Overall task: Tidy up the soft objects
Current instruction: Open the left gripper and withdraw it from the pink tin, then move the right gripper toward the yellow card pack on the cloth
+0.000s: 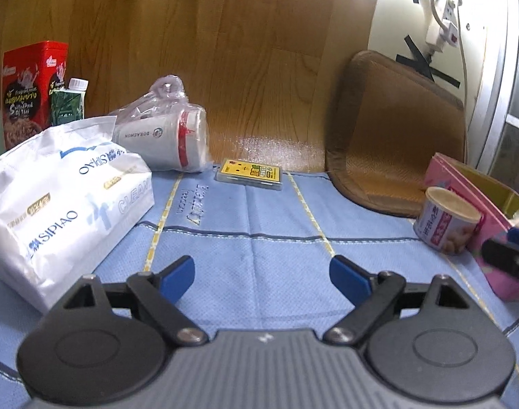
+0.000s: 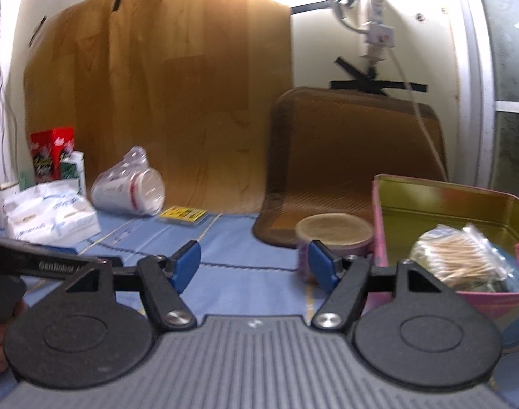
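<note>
You held both tools with jaws spread and nothing between them. Your left gripper (image 1: 262, 274) hovered over the blue mat (image 1: 259, 238), the white tissue pack (image 1: 58, 197) lying just to its left. Your right gripper (image 2: 254, 262) sat beside the pink tin (image 2: 447, 197) holding a bag of cotton swabs (image 2: 460, 255).
</note>
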Motion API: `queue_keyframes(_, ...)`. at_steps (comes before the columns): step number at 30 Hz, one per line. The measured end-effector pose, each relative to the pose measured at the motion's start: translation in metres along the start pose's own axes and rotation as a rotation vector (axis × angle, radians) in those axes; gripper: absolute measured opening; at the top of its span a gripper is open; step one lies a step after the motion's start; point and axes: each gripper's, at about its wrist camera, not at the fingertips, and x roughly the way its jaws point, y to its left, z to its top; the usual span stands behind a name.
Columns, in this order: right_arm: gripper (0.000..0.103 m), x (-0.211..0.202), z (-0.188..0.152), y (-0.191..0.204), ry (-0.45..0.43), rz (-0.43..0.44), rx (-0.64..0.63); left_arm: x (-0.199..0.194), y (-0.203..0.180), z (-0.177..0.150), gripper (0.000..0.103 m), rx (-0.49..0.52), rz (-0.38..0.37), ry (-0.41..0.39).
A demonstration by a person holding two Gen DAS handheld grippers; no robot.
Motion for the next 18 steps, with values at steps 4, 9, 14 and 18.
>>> queue_keyframes(4, 0.073, 0.006, -0.004, 0.013, 0.024, 0.012, -0.034, 0.000, 0.006, 0.000, 0.090, -0.032, -0.020, -0.002)
queue_keyframes(9, 0.073, 0.015, -0.008, 0.026, 0.062, 0.024, -0.058, -0.004, 0.014, 0.000, 0.092, -0.074, -0.018, -0.021)
queue_keyframes(14, 0.073, 0.028, -0.007, 0.032, 0.106, 0.036, -0.063, -0.008, 0.022, 0.002, 0.092, -0.094, 0.053, -0.043)
queue_keyframes(18, 0.073, 0.043, -0.005, 0.037, 0.137, 0.051, -0.058, -0.007, 0.033, 0.003, 0.092, -0.151, 0.116, -0.032)
